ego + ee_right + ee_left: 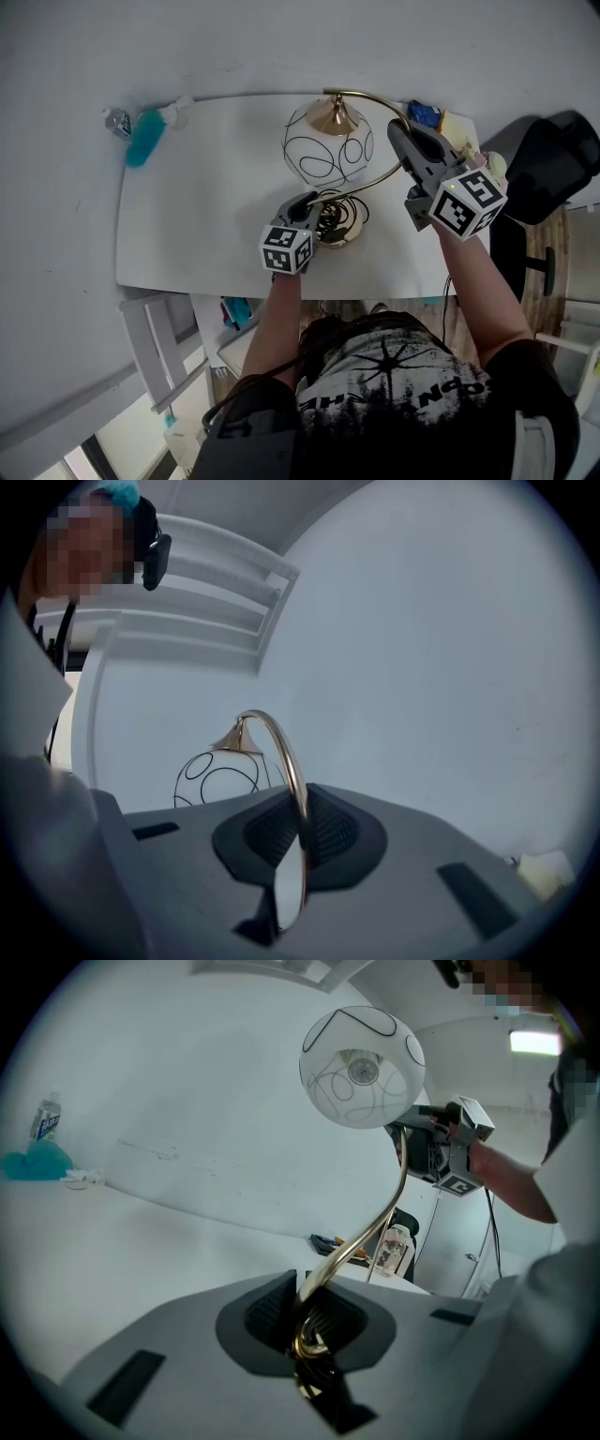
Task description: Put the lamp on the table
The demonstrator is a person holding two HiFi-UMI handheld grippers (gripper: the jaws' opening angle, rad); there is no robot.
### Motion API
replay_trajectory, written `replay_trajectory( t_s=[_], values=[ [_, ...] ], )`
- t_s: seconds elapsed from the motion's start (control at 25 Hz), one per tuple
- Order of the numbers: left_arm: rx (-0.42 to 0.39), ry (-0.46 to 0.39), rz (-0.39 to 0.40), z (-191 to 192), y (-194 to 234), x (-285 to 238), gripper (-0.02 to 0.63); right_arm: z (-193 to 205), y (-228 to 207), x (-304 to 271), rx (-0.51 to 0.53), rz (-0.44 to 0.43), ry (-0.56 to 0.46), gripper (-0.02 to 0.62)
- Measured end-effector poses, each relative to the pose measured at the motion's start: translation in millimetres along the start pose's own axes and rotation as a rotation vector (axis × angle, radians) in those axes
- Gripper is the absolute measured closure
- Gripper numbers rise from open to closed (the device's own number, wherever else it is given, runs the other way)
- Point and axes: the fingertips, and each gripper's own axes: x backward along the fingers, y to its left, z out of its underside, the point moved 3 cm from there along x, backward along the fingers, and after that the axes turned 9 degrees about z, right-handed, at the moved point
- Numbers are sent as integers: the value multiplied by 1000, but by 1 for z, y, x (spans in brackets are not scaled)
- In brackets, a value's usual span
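The lamp has a white globe shade (pixel 328 148) with black loops and a curved brass stem (pixel 375 101). It stands over the white table (pixel 206 216), with its brass base (pixel 341 231) at the near edge. My left gripper (pixel 307 201) is shut on the lower stem just above the base. In the left gripper view the stem (pixel 375 1227) rises from between the left gripper's (pixel 305 1321) jaws to the globe (pixel 362 1065). My right gripper (pixel 399 131) is shut on the stem's arch. In the right gripper view the stem (pixel 281 742) passes between the right gripper's (pixel 302 832) jaws.
A teal cloth (pixel 144 137) and a small bottle (pixel 116 120) lie at the table's far left corner. Small items (pixel 429 114) sit at the far right corner. A black chair (pixel 548 164) stands right of the table, and a white frame (pixel 159 347) stands at the near left.
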Motion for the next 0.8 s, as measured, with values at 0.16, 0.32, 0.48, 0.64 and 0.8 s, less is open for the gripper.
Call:
replay_trajectory(
  t_s=[0.16,0.32,0.48,0.64,0.8],
  values=[
    [-10,8,-22,1,0,1,583,1,1,0,2,-4,2,577],
    [-25,14,-32,1,0,0,583,-2,2,1,9,-7,0,575],
    [-15,12,-55,1,3,3,569,-2,3,0,4,-18,-8,575],
    [1,20,-79,3,5,9,506,-2,2,1,8,-10,6,575],
    [20,16,-82,3,4,19,494,-2,5,1,12,-22,1,575]
  ],
)
